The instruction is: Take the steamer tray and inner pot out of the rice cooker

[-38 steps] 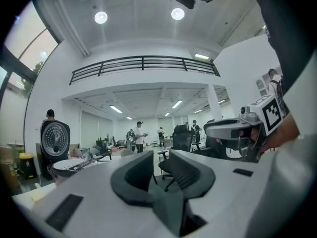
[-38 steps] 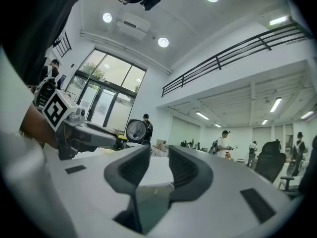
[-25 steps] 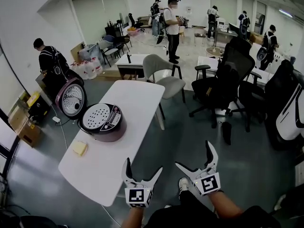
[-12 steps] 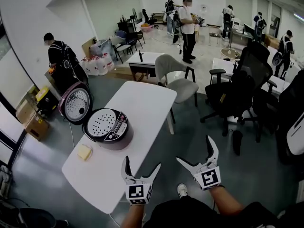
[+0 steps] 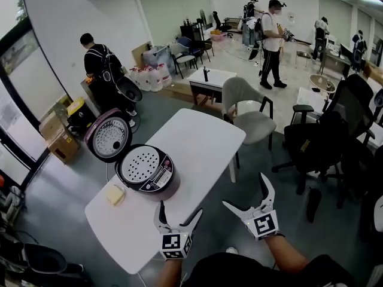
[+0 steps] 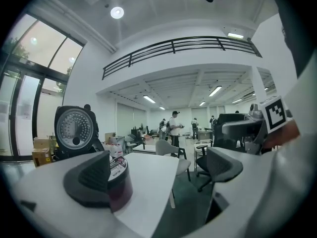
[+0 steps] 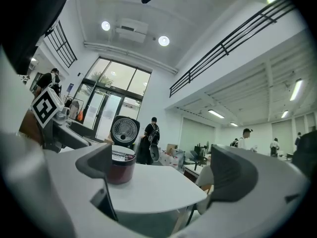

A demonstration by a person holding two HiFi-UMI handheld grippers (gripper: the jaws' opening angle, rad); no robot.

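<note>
A round maroon rice cooker (image 5: 149, 175) stands with its lid up at the left of the white oval worktop (image 5: 203, 136). Its perforated white steamer tray (image 5: 141, 164) sits on top and hides the inner pot. The left gripper (image 5: 179, 208) hangs near the rice cooker but apart from it, fingers wide and empty. The right gripper (image 5: 245, 190), beyond the worktop's edge, is likewise spread.

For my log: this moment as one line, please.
rice cooker lid open, steamer tray inside | left gripper open, empty | right gripper open, empty

A yellow block (image 5: 115, 195) lies on the white table (image 5: 203, 142), a grey chair (image 5: 240, 92) beside it.
</note>
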